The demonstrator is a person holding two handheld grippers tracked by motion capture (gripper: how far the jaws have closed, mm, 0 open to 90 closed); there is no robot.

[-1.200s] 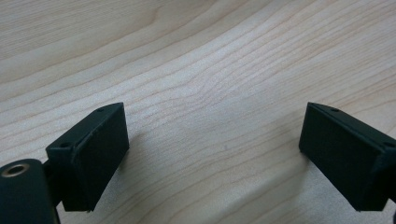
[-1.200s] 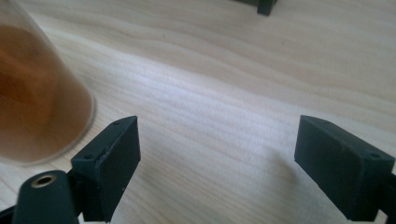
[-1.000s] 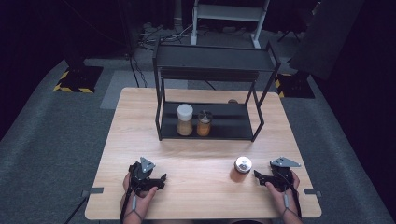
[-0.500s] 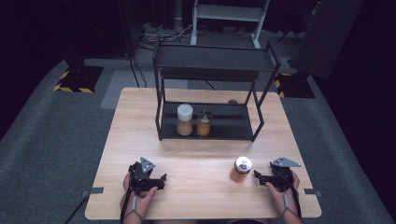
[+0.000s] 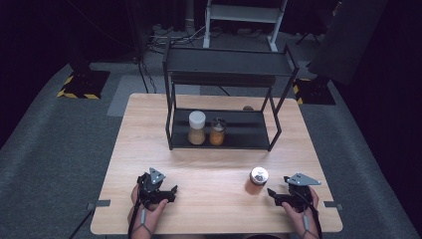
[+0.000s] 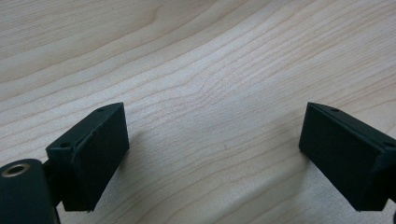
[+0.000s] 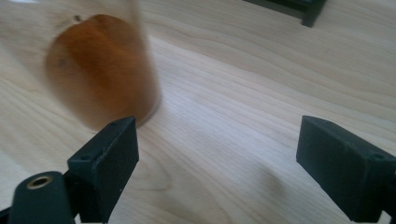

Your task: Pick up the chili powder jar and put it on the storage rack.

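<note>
A jar of orange powder with a silver lid [image 5: 257, 180] stands on the wooden table [image 5: 149, 129] near the front right. My right gripper [image 5: 276, 195] rests open just to its right, jaws wide apart on the tabletop. In the right gripper view the jar [image 7: 102, 70] looms blurred beyond the left jaw, outside the gap of the right gripper [image 7: 217, 161]. My left gripper [image 5: 169, 191] lies at the front left, also open. Its own view has the left gripper [image 6: 212, 154] spread wide over bare wood, nothing between the jaws.
A black two-level metal rack [image 5: 226, 64] stands at the table's back centre. On its lower shelf sit a white-lidded jar [image 5: 196, 127] and a smaller amber jar [image 5: 217, 131]. A rack foot [image 7: 308, 11] shows in the right gripper view. Dark floor surrounds the table.
</note>
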